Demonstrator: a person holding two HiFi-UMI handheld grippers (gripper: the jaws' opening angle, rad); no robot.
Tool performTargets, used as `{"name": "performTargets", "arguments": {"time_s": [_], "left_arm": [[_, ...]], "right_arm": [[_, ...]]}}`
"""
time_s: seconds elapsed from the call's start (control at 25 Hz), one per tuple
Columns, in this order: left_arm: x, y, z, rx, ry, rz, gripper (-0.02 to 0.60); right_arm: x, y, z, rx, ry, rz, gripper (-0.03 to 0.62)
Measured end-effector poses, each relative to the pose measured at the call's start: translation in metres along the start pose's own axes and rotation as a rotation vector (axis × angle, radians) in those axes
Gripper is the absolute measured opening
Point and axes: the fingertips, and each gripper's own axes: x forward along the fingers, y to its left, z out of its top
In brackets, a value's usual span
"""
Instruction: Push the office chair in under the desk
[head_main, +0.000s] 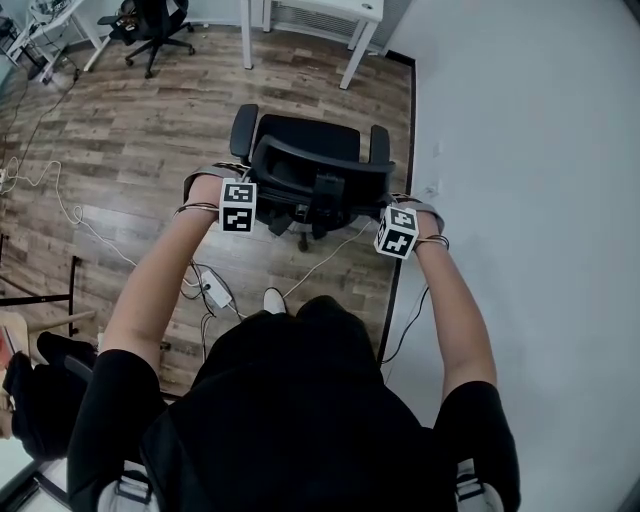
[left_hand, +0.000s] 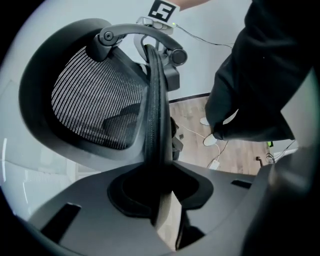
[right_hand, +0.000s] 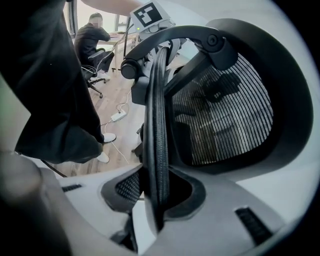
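A black mesh office chair (head_main: 300, 140) stands on the wood floor with its seat toward the white desk (head_main: 357, 50) at the top of the head view. My left gripper (head_main: 247, 182) is shut on the left end of the backrest's top rim (head_main: 320, 165), and my right gripper (head_main: 386, 198) is shut on the right end. In the left gripper view the rim (left_hand: 154, 100) runs straight between the jaws of the left gripper (left_hand: 159, 200), mesh to its left. The right gripper view shows the same rim (right_hand: 156, 115) clamped in the right gripper (right_hand: 155, 200).
A white wall (head_main: 520, 150) runs close along the chair's right side. White cables and a power adapter (head_main: 215, 290) lie on the floor by my feet. A second black chair (head_main: 150, 25) stands far left, and a seated person (right_hand: 92, 35) is behind me.
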Motion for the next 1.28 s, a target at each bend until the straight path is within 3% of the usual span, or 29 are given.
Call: {"name": "performTargets", "arguments": {"time_s": [0.56, 0.88, 1.04, 1.28], "left_arm": [[0.021, 0.048, -0.017, 0.007, 0.013, 0.039, 0.097], [0.032, 0.090, -0.029, 0.000, 0.020, 0.070, 0.095], [0.047, 0.089, -0.030, -0.006, 0.033, 0.079, 0.095], [0.050, 0.141, -0.036, -0.009, 0.032, 0.128, 0.095]], "right_arm": [[0.023, -0.045, 0.002, -0.009, -0.005, -0.035, 0.100], [0.036, -0.093, 0.003, -0.032, -0.014, -0.059, 0.098], [0.050, -0.093, 0.000, -0.040, -0.017, -0.067, 0.098], [0.053, -0.149, -0.005, -0.064, -0.022, -0.115, 0.098]]}}
